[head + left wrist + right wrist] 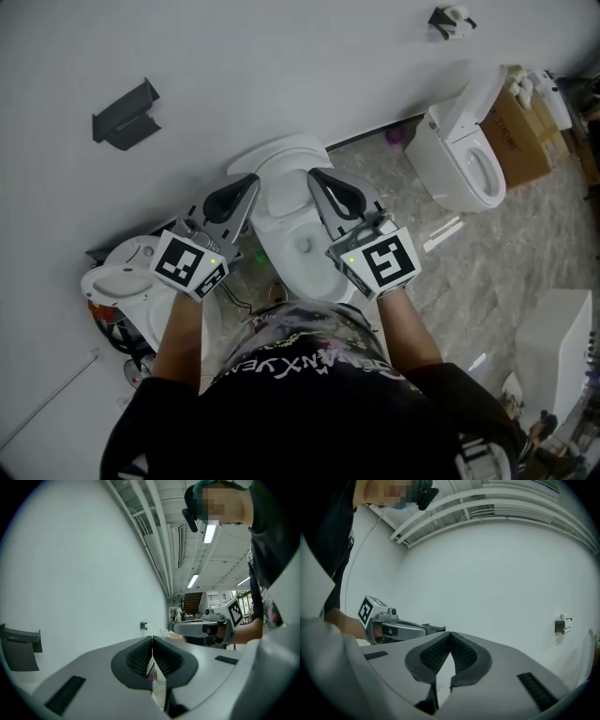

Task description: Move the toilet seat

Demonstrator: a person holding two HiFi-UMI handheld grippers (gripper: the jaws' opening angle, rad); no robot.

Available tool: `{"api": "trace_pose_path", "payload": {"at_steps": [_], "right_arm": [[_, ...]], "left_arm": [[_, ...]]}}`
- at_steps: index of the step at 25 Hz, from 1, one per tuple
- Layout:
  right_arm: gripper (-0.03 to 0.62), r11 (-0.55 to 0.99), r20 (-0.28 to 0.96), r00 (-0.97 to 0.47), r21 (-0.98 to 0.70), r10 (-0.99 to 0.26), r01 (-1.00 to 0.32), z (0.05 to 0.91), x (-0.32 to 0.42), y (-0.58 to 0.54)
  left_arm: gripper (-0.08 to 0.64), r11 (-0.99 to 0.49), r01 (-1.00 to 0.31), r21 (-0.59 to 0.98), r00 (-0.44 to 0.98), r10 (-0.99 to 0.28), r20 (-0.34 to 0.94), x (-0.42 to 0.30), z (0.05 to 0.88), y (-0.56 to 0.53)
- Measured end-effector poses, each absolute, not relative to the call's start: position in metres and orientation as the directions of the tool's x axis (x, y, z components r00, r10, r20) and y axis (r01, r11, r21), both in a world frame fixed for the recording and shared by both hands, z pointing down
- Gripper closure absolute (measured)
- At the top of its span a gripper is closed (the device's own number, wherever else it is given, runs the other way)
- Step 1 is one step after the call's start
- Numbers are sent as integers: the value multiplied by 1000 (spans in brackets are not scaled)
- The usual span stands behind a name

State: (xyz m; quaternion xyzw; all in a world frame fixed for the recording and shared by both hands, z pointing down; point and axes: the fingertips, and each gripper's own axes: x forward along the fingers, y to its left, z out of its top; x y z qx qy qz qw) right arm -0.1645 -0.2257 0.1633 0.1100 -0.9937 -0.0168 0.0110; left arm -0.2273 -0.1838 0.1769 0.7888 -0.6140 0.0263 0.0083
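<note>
White, glossy toilet seat [277, 272] lies at 12 o'clock from our torso [309, 394], between the left gripper [247, 184] and the right gripper [319, 176]. We hold both pressed together, pinching nothing. They cover the seat's flanks; raised or lowered, we cannot tell.

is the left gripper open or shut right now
Shut. The left gripper shows its two pads meeting at the tips in its own view, nothing held between them.
</note>
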Motion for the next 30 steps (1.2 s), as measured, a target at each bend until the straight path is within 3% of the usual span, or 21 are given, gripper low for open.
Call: {"api": "trace_pose_path", "payload": {"at_steps": [30], "right_arm": [[591, 963, 13, -968, 106, -250, -247, 164, -153, -225]], "left_arm": [[535, -276, -960, -37, 274, -960, 49, -202, 173, -186]]}}
